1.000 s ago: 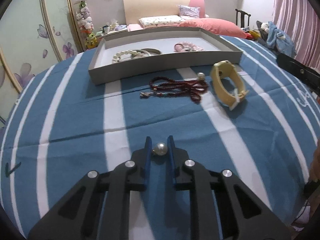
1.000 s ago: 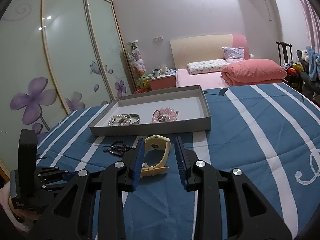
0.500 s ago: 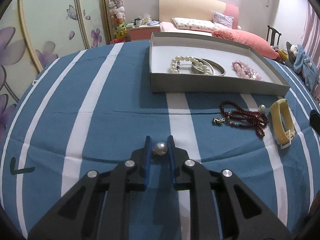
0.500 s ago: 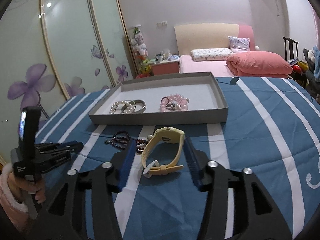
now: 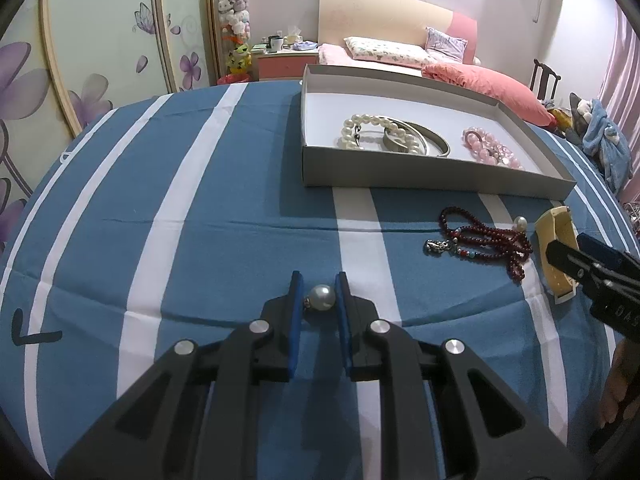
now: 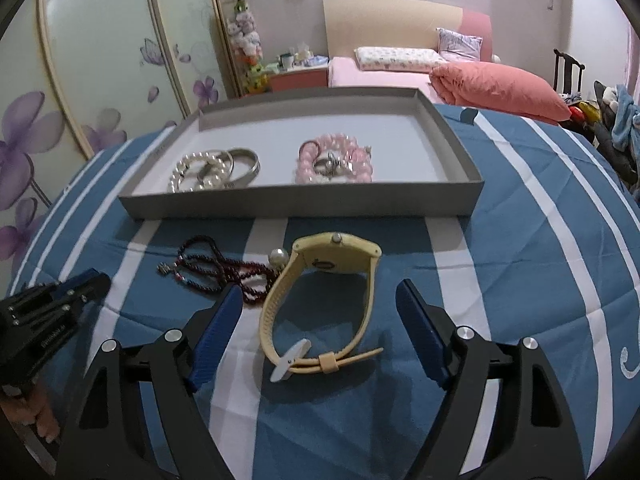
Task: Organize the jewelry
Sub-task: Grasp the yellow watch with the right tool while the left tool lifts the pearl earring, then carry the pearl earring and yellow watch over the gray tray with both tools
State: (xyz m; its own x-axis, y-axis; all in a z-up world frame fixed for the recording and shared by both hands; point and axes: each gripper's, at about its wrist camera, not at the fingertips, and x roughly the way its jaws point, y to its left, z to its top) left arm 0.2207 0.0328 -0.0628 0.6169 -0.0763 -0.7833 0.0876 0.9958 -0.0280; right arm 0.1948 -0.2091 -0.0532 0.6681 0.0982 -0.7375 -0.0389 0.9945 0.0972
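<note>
A blue cloth with white stripes (image 5: 224, 208) covers the surface in the foreground. Behind it stands a bed with a pale headboard (image 5: 384, 16), a patterned pillow (image 5: 384, 48) and a folded coral-pink quilt (image 6: 500, 84). A pink bedside cabinet (image 5: 286, 62) beside the bed holds small items, possibly a mug and tissues. A tall clear column of stuffed toys (image 5: 236, 28) stands next to wardrobe doors painted with purple flowers (image 5: 100, 32). A dark wooden chair (image 6: 568, 72) and pink curtains (image 5: 620, 60) sit on the right.
</note>
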